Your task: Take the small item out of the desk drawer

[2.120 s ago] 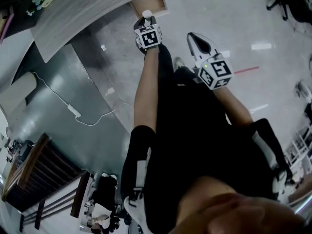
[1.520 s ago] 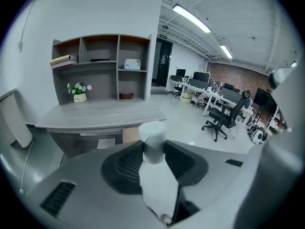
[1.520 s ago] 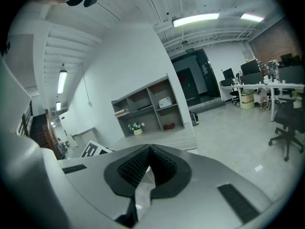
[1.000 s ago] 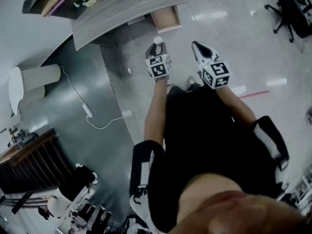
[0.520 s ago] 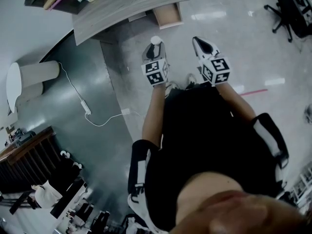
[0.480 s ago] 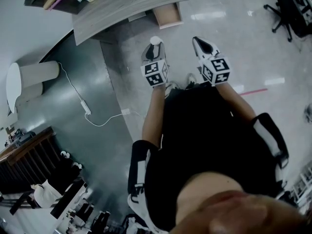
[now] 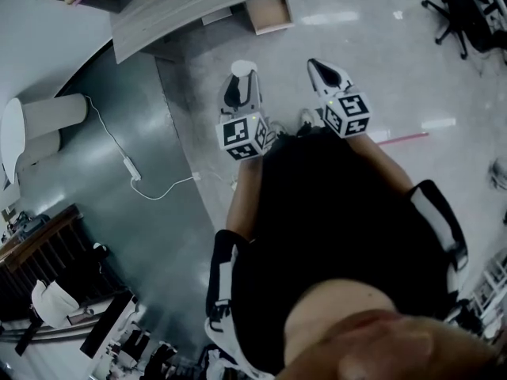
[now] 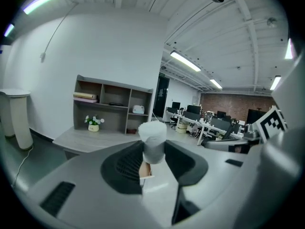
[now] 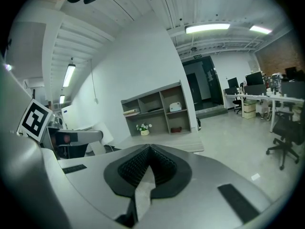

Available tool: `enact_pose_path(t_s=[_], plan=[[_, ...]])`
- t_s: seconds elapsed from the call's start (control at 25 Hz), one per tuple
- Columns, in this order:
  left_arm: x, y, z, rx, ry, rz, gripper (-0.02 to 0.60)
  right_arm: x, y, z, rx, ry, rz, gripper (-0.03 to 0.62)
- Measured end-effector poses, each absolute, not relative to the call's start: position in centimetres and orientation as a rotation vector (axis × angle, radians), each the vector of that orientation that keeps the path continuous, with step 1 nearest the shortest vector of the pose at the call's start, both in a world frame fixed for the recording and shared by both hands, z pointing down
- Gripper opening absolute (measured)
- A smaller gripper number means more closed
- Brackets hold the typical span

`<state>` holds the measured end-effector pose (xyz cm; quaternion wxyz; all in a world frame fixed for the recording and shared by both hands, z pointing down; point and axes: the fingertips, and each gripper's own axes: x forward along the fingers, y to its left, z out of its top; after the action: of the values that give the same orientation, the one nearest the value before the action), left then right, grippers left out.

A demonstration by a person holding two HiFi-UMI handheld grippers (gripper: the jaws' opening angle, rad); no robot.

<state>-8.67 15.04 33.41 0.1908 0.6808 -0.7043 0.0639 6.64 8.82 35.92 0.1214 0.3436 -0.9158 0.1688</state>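
A small white capped item (image 7: 242, 68) sits between the jaws of my left gripper (image 7: 241, 77), which is shut on it and held up in front of the person. In the left gripper view the white item (image 8: 153, 136) stands upright between the dark pads. The open wooden drawer (image 7: 268, 13) juts from the curved grey desk (image 7: 182, 10) beyond both grippers. My right gripper (image 7: 315, 65) hangs beside the left one, jaws together and empty; in the right gripper view its pads (image 9: 143, 163) meet with nothing between them.
A white cable with an adapter (image 7: 129, 167) trails over the dark floor at left, near a white cylindrical bin (image 7: 43, 117). An office chair (image 7: 459, 10) stands at top right. A red tape line (image 7: 402, 138) marks the floor. A shelf unit (image 8: 112, 104) stands behind the desk.
My left gripper has risen and drawn back from the drawer toward the person, still carrying the white item. The right gripper has shifted a little alongside it.
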Motion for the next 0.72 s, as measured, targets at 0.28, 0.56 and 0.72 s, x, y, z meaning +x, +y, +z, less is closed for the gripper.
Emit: enact_pose_path(t_s=[0.28,0.56,0.72], plan=[[-7.7,17.9,31.3,1.949,-2.006,0.156,0.144,7.0,11.0,36.2,0.995,-2.673,0.484,-0.002],[-7.7,19.9,31.3,1.958,-1.993,0.144,0.144,6.8,12.8,35.8,1.009,-2.675,0.467,-0.003],[-7.5,20.1,31.4,1.969,-1.975,0.143,0.144,6.6,13.2,35.8,1.009,-2.675,0.463,-0.003]])
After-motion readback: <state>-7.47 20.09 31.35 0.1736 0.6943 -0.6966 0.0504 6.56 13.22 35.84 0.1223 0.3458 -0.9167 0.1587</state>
